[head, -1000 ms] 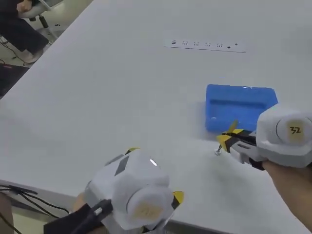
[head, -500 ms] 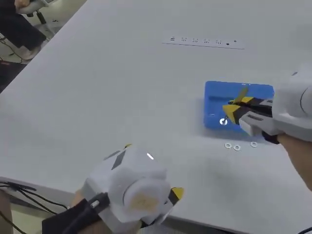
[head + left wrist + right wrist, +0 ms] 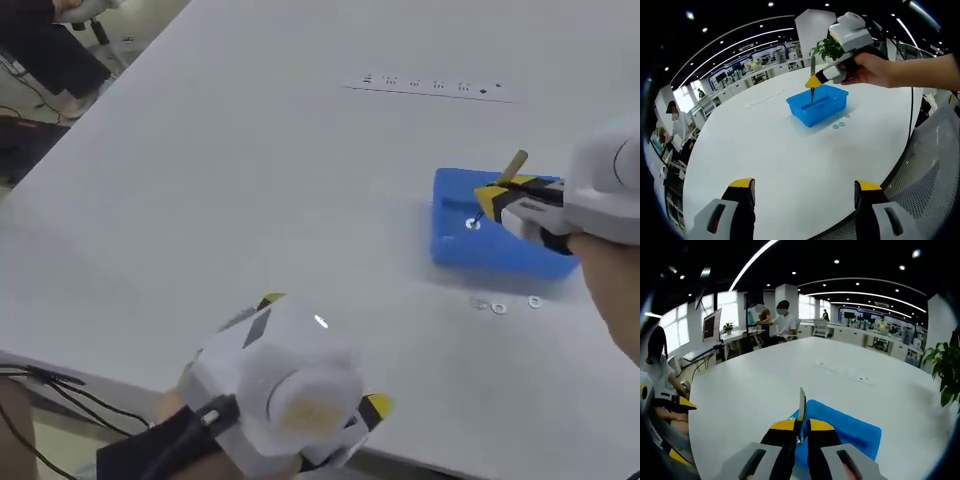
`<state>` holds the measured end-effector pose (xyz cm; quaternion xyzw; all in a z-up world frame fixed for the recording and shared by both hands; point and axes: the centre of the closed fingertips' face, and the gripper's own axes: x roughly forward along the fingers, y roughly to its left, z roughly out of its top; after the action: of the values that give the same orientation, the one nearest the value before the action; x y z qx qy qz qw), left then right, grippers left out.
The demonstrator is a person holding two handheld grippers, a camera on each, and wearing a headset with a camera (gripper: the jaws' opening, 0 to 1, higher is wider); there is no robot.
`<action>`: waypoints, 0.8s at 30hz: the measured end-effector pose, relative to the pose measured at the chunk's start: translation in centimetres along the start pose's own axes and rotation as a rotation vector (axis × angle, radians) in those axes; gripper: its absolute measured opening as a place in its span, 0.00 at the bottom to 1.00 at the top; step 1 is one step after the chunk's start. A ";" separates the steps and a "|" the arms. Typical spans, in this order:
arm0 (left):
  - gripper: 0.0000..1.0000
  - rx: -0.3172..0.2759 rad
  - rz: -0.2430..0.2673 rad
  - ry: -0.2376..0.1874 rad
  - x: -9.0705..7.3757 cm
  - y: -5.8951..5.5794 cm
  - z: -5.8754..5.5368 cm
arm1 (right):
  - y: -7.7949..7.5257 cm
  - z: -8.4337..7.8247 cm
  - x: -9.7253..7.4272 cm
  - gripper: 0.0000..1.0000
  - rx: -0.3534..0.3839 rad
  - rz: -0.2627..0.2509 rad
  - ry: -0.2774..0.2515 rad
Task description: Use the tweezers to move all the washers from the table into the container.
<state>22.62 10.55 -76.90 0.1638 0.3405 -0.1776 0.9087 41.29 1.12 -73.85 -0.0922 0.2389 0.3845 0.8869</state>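
Over the blue container (image 3: 500, 262), the right gripper (image 3: 801, 426) is clamped tight on the tweezers (image 3: 801, 404). Their tips point down inside the container walls with a washer (image 3: 472, 224) at them, though I cannot tell whether it is gripped or resting on the bottom. On the table (image 3: 250, 180), just beside the container's near wall, lie three more washers (image 3: 498, 308) close together. Near the table's edge, well apart from the container, the left gripper (image 3: 805, 185) hovers with its jaws wide apart and nothing between them.
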 end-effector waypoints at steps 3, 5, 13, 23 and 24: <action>0.85 -0.012 -0.002 0.001 0.0 0.0 0.0 | 0.1 -1.0 0.7 0.04 0.026 0.002 0.019; 0.85 -0.017 0.002 -0.008 0.0 0.1 0.2 | 0.0 -1.7 1.2 0.04 0.028 -0.002 0.035; 0.88 -0.048 -0.019 -0.021 0.0 -0.2 0.4 | -0.1 -2.6 1.7 0.04 0.012 -0.015 0.064; 0.89 -0.083 -0.020 -0.042 -0.1 0.0 0.8 | 0.0 -3.2 1.5 0.04 -0.028 -0.022 0.060; 0.89 -0.082 -0.020 -0.041 -0.1 0.0 0.7 | 0.0 -3.2 1.5 0.04 -0.027 -0.023 0.059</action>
<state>22.95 10.26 -76.29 0.1191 0.3303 -0.1759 0.9197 41.04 0.95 -77.35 -0.1179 0.2586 0.3748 0.8825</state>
